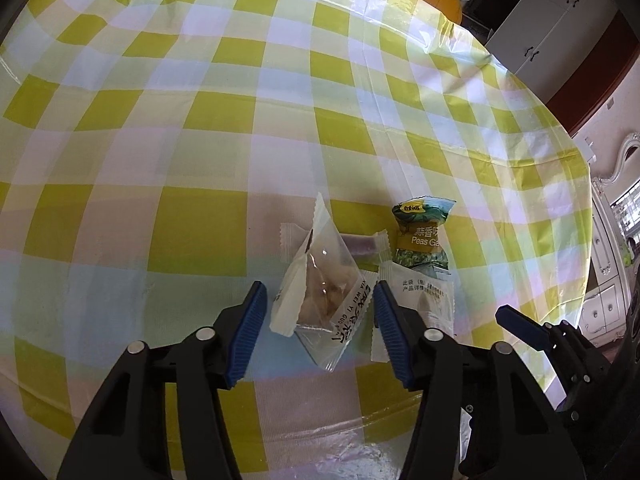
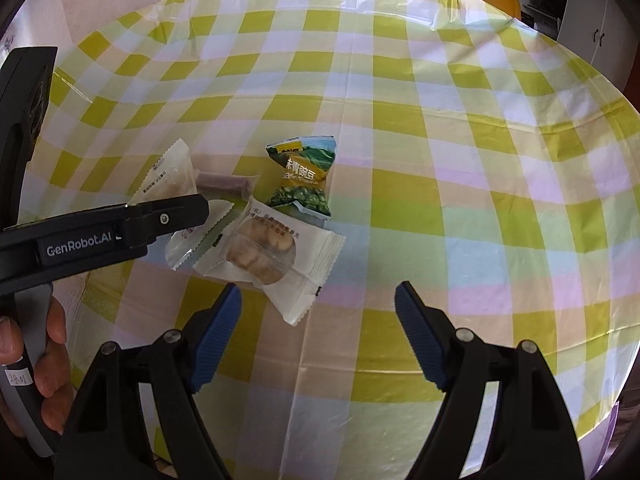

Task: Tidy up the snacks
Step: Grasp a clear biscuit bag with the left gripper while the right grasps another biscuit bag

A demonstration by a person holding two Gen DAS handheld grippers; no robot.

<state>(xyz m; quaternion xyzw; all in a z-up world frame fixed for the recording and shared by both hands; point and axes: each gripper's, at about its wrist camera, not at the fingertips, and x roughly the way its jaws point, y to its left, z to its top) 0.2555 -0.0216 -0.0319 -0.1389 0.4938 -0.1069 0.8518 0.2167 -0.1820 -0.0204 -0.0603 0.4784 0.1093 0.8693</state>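
Left wrist view shows the left gripper (image 1: 320, 332) with its blue ribbed pads (image 1: 250, 332) partly apart, straddling a clear snack packet (image 1: 324, 304) that stands tilted on edge between them. The right-hand pad sits at the packet's printed edge; the other pad stands slightly clear, so I cannot tell whether the packet is gripped. This packet is transparent with white crimped ends, black lettering down one side and pale brown pieces inside. Behind it lies a clear-wrapped purple bar (image 1: 360, 246), and beside that a green peas packet (image 1: 422, 238) with a yellow band. A white biscuit packet (image 1: 426, 300) lies flat just right of the gripper.

Right wrist view shows the right gripper (image 2: 318, 332) spread wide and holding nothing, its pads over bare tablecloth (image 2: 480, 160) of yellow, green and white checks. The biscuit packet (image 2: 276, 252), white with a clear window showing tan biscuits, lies just ahead of its left pad. The peas packet (image 2: 304, 178) lies beyond it. All the snacks cluster together near the table's near edge. A person's hand (image 2: 44, 356) grips the left tool's handle at the left.
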